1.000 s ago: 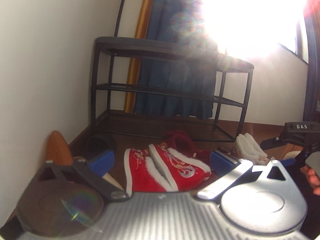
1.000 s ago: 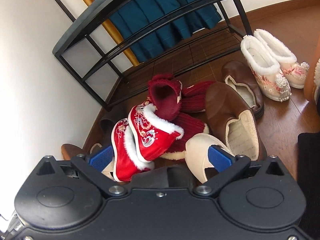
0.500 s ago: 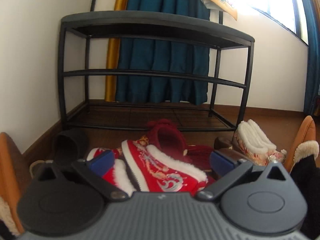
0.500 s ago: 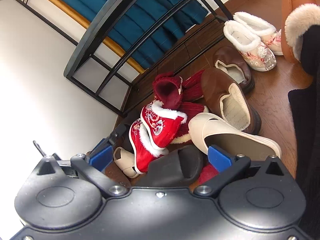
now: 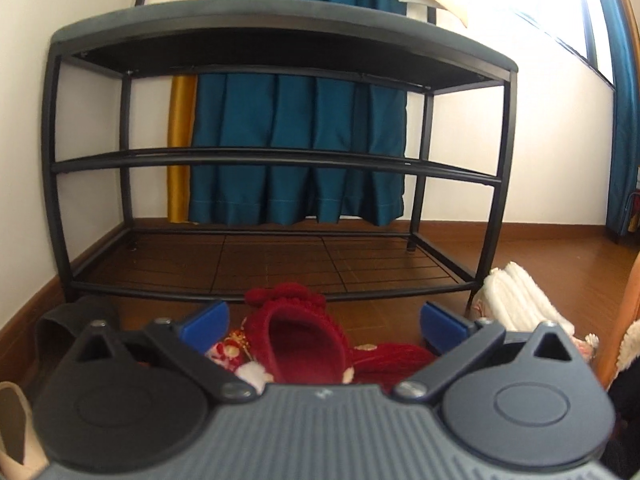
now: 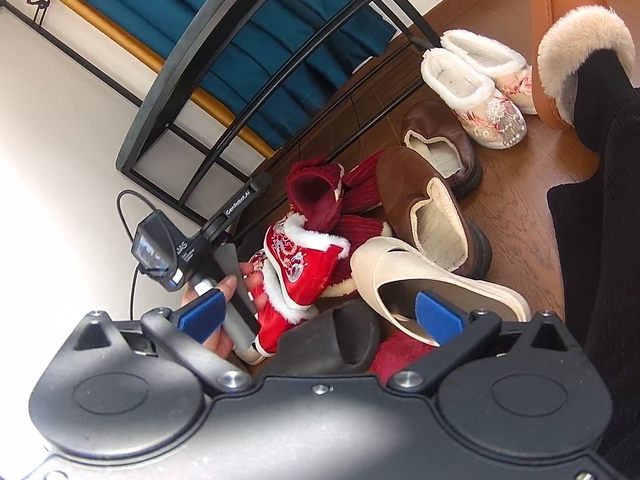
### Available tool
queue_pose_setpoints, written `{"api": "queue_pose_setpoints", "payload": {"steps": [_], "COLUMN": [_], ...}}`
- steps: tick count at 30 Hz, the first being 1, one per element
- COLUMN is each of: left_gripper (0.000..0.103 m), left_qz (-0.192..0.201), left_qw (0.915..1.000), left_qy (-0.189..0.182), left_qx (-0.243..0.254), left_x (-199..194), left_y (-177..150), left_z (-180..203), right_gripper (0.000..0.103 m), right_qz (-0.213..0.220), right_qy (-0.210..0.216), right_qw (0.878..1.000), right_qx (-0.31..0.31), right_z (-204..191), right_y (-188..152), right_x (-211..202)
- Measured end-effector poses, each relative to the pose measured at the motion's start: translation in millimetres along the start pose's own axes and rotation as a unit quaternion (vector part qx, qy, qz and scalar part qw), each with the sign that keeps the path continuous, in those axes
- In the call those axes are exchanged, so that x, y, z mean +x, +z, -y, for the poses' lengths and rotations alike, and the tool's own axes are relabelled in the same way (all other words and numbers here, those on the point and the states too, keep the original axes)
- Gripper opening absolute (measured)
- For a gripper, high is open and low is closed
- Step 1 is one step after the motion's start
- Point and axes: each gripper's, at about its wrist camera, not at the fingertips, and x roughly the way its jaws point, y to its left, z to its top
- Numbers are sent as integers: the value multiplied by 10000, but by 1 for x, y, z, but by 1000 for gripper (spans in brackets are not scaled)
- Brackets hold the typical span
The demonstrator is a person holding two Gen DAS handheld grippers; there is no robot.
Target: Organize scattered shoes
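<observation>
- Shoes lie in a heap on the brown wood floor [image 6: 516, 184], just in front of the black metal shoe rack [image 5: 280, 156], whose shelves are bare.
- The left gripper [image 5: 324, 318] hangs over a dark red fuzzy slipper [image 5: 304, 340], jaws wide apart, holding nothing.
- The right gripper [image 6: 320, 314] is over a cream rubber clog [image 6: 436, 284] and a black slide sandal [image 6: 336, 336], jaws wide apart, empty too.
- The shoes lie on each other, so pulling one out could tip the red embroidered bootie [image 6: 304, 264].
- A fuzzy shoe might slip out of the jaws.

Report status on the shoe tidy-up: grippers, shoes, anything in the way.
Left gripper open, right gripper open, both empty. Shoe pile on floor, rack shelves bare. Dark red slipper between left fingers, ungripped. Nothing blocking rack.
</observation>
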Motion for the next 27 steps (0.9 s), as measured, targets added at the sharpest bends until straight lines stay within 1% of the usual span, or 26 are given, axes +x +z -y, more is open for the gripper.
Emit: {"api": "queue_pose_setpoints", "payload": {"steps": [2, 3, 4, 5, 6, 7, 8, 11, 12, 15, 16, 18, 21, 23, 25, 26, 27], "left_gripper": [102, 100, 89, 83, 73, 72, 73, 98, 99, 97, 92, 86, 86, 86, 86, 82, 75], "left_qz": [66, 6, -62, -129, -196, -253, -282, -372, -467, -870, -998, -1114, -1424, -1375, -1392, -1435, -1526], "left_qw": [9999, 9999, 9998, 9996, 9994, 9993, 9992, 9991, 9987, 9962, 9950, 9937, 9896, 9898, 9890, 9884, 9870], "left_qy": [60, 67, 99, 131, 162, 185, 212, 194, 177, 19, -20, 99, 197, 298, 439, 460, 480], "left_qx": [67, 140, 176, 213, 243, 221, 192, 118, 92, -13, -40, -1, -97, -231, -240, -209, -182], "left_x": [19, 35, 43, 51, 59, 64, 68, 77, 82, 98, 104, 113, 130, 134, 138, 140, 143], "left_y": [-1, -2, -3, -4, -5, -7, -9, -13, -15, -15, -14, -12, -10, -10, -11, -13, -14], "left_z": [-5, -10, -12, -15, -18, -22, -25, -34, -36, -43, -45, -48, -56, -62, -64, -64, -63], "right_gripper": [103, 103, 103, 103, 103, 103, 103, 103, 103, 103, 103, 103, 103, 103, 103, 103, 103], "right_qz": [7, 16, 38, 60, 74, 85, 91, 99, 102, 110, 113, 119, 127, 132, 138, 141, 143], "right_qy": [-75, -117, -159, -183, -190, -192, -189, -171, -166, -148, -142, -130, -113, -101, -89, -84, -78], "right_qw": [10000, 9999, 9998, 9998, 9997, 9997, 9997, 9997, 9997, 9997, 9997, 9997, 9998, 9998, 9998, 9998, 9998], "right_qx": [40, 51, 63, 79, 97, 115, 122, 127, 128, 133, 135, 138, 142, 146, 149, 150, 152], "right_z": [6, 9, 10, 12, 13, 14, 14, 14, 14, 14, 14, 14, 14, 13, 13, 13, 13], "right_y": [5, 8, 10, 13, 15, 16, 17, 16, 16, 16, 16, 16, 15, 15, 15, 14, 14], "right_x": [0, 1, 2, 4, 5, 7, 8, 8, 8, 8, 8, 8, 9, 9, 9, 9, 9]}}
